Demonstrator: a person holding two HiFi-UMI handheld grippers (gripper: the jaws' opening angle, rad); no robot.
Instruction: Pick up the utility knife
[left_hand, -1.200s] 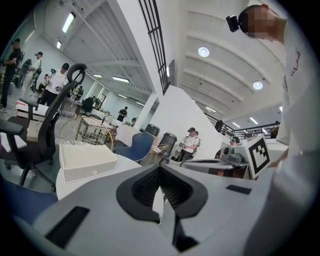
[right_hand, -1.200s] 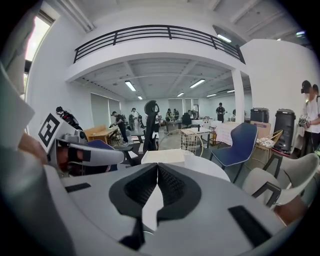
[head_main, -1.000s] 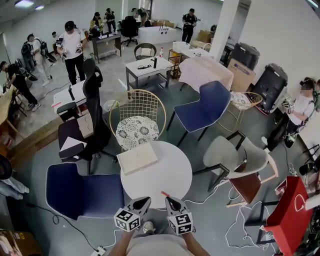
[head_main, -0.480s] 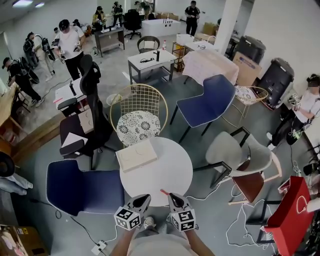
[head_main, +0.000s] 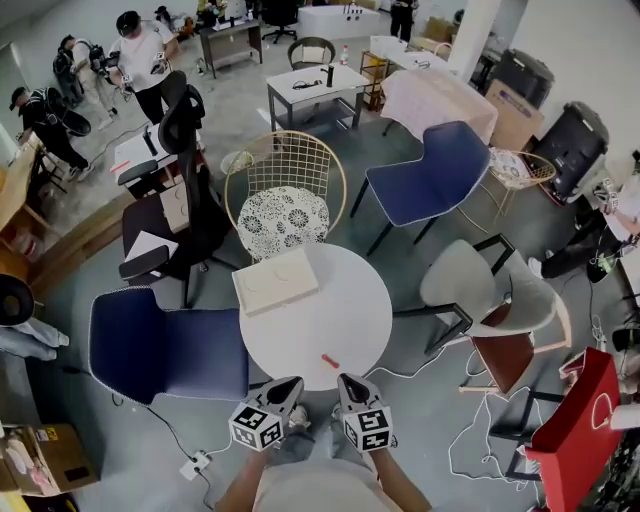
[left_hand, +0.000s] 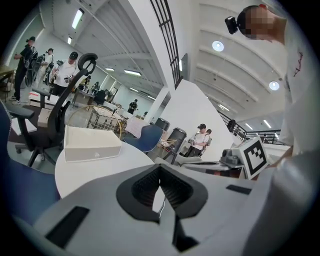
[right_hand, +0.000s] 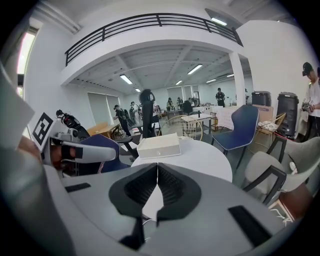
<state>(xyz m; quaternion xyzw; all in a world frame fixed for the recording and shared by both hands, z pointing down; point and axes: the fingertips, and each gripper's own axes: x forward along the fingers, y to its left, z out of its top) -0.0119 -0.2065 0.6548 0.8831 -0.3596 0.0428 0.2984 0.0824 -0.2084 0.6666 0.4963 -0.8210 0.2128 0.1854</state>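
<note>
A small red utility knife (head_main: 330, 360) lies on the round white table (head_main: 350, 310), near its front edge. Both grippers hang just off that edge, in front of the person. The left gripper (head_main: 293, 383) is shut and empty, a little to the left of the knife. The right gripper (head_main: 347, 380) is also shut and empty, its tip just short of the knife and slightly to its right. In the left gripper view the jaws (left_hand: 160, 169) meet with nothing between them, and in the right gripper view (right_hand: 157, 165) likewise. The knife is hidden behind the jaws in both gripper views.
A flat white box (head_main: 275, 281) lies on the table's far left part. Chairs ring the table: a blue one (head_main: 165, 350) at the left, a gold wire one (head_main: 285, 200) behind, a grey one (head_main: 490, 300) at the right. A red bag (head_main: 575, 420) and cables are on the floor at the right.
The head view has tilted further down. Both grippers have sunk a little and sit nearer the person, so the knife now lies farther ahead of the right gripper's tip. Both stay shut.
</note>
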